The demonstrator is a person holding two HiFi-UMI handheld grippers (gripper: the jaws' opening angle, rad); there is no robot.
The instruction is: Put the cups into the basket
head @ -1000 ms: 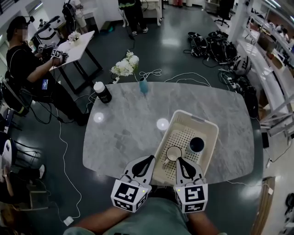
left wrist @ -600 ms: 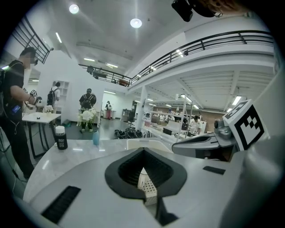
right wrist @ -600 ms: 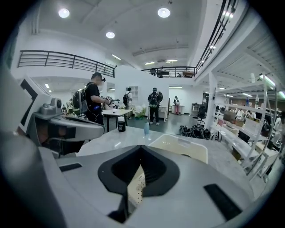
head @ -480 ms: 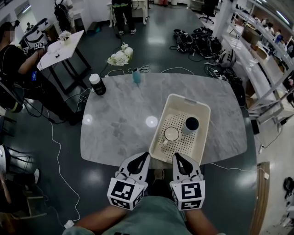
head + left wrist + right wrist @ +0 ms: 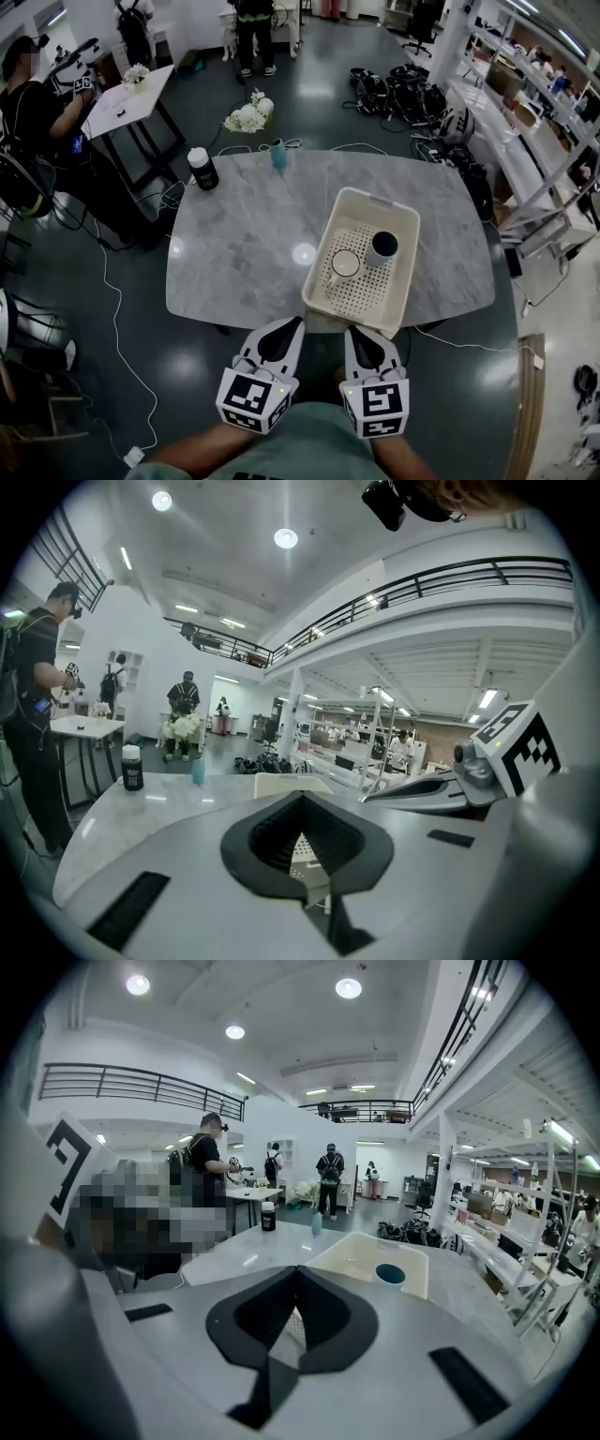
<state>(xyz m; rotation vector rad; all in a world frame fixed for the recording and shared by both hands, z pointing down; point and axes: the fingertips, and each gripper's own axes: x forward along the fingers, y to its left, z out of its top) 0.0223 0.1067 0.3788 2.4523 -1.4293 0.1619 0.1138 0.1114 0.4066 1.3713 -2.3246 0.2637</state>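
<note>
Standing on the marble table [image 5: 244,244], toward its near right edge, the cream basket [image 5: 321,253] holds two cups side by side: a white cup [image 5: 345,263] and a dark cup [image 5: 382,247], both upright, mouths facing up. The basket's long axis runs away from the near edge, leaning slightly right. Left gripper [image 5: 292,323] and right gripper [image 5: 353,333] hang just off that edge, jaws pressed together, pinching nothing.

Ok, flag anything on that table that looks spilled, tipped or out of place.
Nothing stands out. The white cup and dark cup stand upright in the basket, which sits angled near the table's front edge. The bottle at the far side is upright; no spill shows.
</note>
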